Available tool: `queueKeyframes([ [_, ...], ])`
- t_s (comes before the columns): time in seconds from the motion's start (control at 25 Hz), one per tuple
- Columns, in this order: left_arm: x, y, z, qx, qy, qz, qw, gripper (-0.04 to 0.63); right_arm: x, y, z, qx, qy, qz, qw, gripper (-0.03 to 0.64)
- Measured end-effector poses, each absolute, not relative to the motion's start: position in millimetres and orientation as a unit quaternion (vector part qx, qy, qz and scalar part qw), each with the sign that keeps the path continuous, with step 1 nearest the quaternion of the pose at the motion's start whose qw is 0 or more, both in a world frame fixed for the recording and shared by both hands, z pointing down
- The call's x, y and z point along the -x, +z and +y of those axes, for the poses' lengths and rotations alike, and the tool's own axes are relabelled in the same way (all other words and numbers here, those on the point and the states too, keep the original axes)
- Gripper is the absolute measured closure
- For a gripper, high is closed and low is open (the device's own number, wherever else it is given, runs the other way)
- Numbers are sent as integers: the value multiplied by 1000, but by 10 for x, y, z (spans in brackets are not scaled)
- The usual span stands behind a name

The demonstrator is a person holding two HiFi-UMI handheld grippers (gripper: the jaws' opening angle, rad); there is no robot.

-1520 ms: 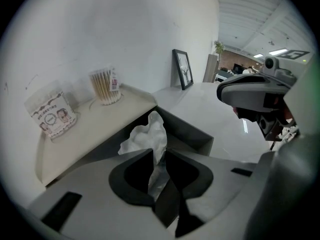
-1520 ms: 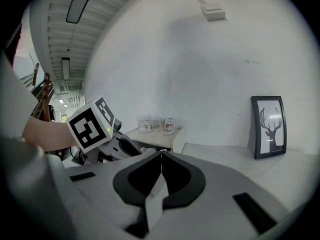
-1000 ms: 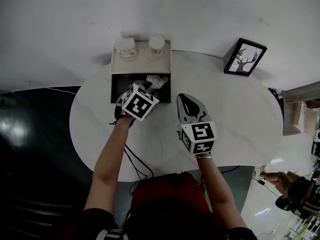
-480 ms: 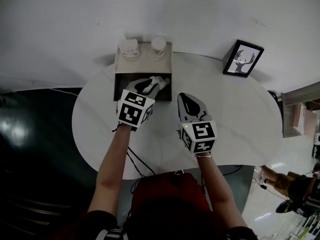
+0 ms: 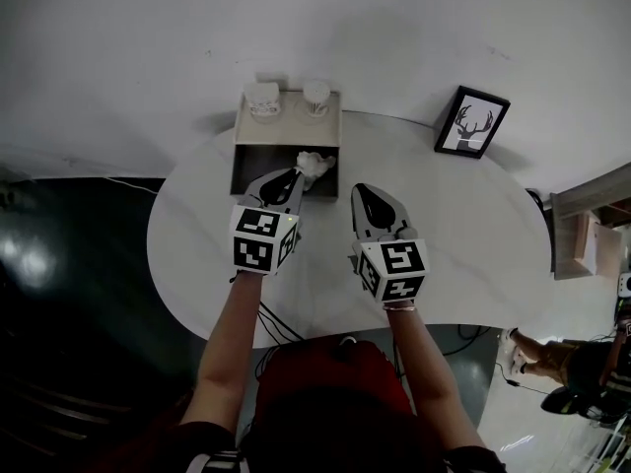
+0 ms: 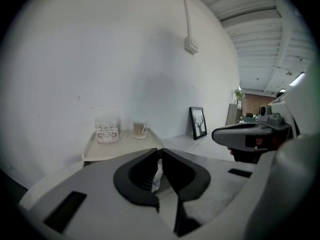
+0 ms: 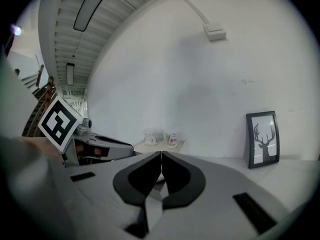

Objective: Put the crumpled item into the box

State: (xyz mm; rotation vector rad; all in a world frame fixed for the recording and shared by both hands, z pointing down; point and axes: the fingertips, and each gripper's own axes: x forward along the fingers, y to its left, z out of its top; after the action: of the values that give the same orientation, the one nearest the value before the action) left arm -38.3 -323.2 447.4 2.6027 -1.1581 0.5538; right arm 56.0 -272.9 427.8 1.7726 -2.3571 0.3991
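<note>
The crumpled white item (image 5: 314, 163) hangs at the tips of my left gripper (image 5: 296, 173), over the right part of the box's dark opening (image 5: 254, 172). In the left gripper view a thin white sliver of it (image 6: 157, 176) shows between the closed jaws of that gripper (image 6: 160, 156). The box (image 5: 288, 132) is beige and stands at the table's far edge. My right gripper (image 5: 367, 190) rests over the table to the right of the box, shut with nothing in it; its jaws meet in the right gripper view (image 7: 161, 156).
Two small jars (image 5: 264, 99) (image 5: 315, 95) stand on the box's beige top. A framed deer picture (image 5: 472, 123) leans at the back right of the round white table (image 5: 473, 235). A wall runs behind the table.
My left gripper has drawn back a little toward me and straightened, still shut on the crumpled item at the box's opening. The right gripper has hardly moved.
</note>
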Motion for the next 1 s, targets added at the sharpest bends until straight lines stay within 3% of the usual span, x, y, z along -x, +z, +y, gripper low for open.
queueKeyframes([
  [1.0, 628, 4031, -2319, -856, 97, -497, 107, 566, -509, 3847, -2104, -546, 108, -830, 30, 601],
])
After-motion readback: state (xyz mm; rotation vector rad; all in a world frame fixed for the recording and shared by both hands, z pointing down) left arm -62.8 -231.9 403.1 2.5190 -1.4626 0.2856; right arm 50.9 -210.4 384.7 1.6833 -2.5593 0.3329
